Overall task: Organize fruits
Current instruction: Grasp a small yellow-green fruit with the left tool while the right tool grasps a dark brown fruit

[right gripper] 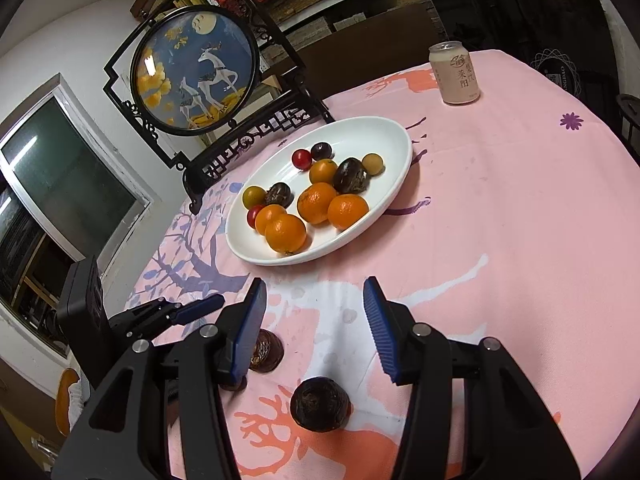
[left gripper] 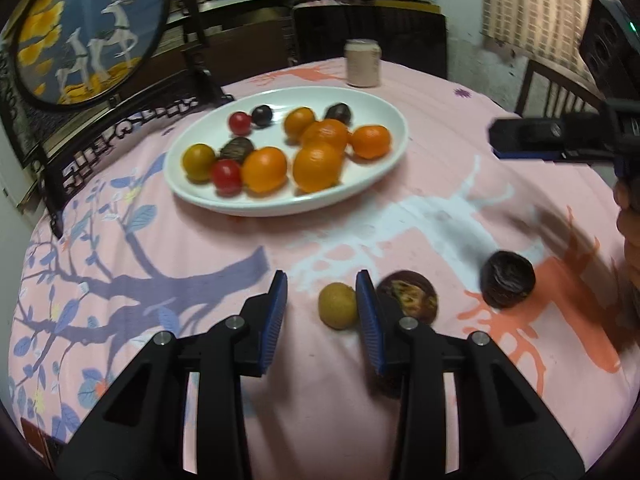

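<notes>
Near side of the white plate point(left gripper: 384, 178), w/ three fruits loose on the cloth, we've the left gripper point(left gripper: 322, 312) spread, nothing pinched; small yellow-brown fruit point(left gripper: 337, 305) sits btwn its fingers, hugging the right one. Right gripper point(right gripper: 316, 330) spread, empty, above the dark passion fruit point(right gripper: 320, 404).

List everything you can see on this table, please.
Printed tablecloth: one, pink, under everything.
White oval plate: one, white, centre.
Round oranges: five, orange, on plate.
Small cherry tomatoes: two, red, on plate.
Dark round fruits: five, purple-brown, three on plate, two on cloth.
Small yellowish fruits: three, two on plate, one on cloth.
Drink can: one, pale pink, far edge.
Framed deer picture: one, blue, behind plate.
Left gripper: one, black and blue, open.
Right gripper: one, same colours, open.
</notes>
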### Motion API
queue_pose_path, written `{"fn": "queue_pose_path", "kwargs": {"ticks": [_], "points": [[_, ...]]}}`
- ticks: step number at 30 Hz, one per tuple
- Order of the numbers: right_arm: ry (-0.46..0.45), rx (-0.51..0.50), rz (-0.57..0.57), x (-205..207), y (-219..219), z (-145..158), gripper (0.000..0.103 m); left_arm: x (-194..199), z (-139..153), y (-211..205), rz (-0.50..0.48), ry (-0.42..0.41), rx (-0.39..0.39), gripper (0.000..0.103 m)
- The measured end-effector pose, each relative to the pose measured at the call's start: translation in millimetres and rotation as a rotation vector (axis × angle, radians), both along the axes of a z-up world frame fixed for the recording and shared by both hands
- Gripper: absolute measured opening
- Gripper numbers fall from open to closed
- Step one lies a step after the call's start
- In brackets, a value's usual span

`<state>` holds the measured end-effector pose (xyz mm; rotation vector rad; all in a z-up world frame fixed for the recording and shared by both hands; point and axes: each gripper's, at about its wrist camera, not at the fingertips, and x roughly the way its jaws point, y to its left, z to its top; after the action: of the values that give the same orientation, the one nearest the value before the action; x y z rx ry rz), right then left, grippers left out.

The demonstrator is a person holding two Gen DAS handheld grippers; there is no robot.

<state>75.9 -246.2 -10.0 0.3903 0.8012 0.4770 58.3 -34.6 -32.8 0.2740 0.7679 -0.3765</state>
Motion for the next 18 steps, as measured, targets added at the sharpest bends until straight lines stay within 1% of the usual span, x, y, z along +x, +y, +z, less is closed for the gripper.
{"fn": "queue_pose_path", "kwargs": {"ticks": [2, 4, 6, 7, 8, 9, 13, 15, 18], "points": [[-0.001, -0.003, -0.001, 0.1, 0.1, -0.3, 0.051, -1.0, -2.3, -3.3, -0.016, 0.004, 0.011, 0.037], [0.0, -0.002, -0.003, 0.0, -0.4, -0.6, 0.051, -1.7, -2.2, -1.4, -0.023, 0.017, -0.001, 0.037], [0.003, -0.001, -0.006, 0.0, -0.7, -0.6, 0.051, -0.7, -3.7, 2.7, -0.039, 0.06, -0.032, 0.037], [0.005, 0.0, -0.007, 0.1, -0.9, -0.7, 0.051, -0.5, -4.6, 3.6, -0.048, 0.076, -0.038, 0.037], [0.007, 0.002, -0.008, 0.1, -1.3, -1.0, 0.051, -0.5, -6.6, 3.8, -0.066, 0.102, -0.042, 0.034], [0.008, 0.003, -0.009, 0.1, -1.8, -1.0, 0.051, -1.2, -8.3, 3.2, -0.068, 0.108, -0.035, 0.034], [0.008, -0.001, -0.01, -0.4, -1.1, -0.8, 0.051, 1.7, -11.3, 0.9, -0.066, 0.112, -0.034, 0.034], [0.008, -0.006, -0.006, -0.5, 0.2, -1.3, 0.051, 1.7, -14.0, -3.1, -0.067, 0.107, -0.018, 0.033], [0.013, -0.012, 0.0, 0.2, 1.3, -2.4, 0.051, -1.3, -13.2, -5.4, -0.07, 0.094, -0.007, 0.027]]}}
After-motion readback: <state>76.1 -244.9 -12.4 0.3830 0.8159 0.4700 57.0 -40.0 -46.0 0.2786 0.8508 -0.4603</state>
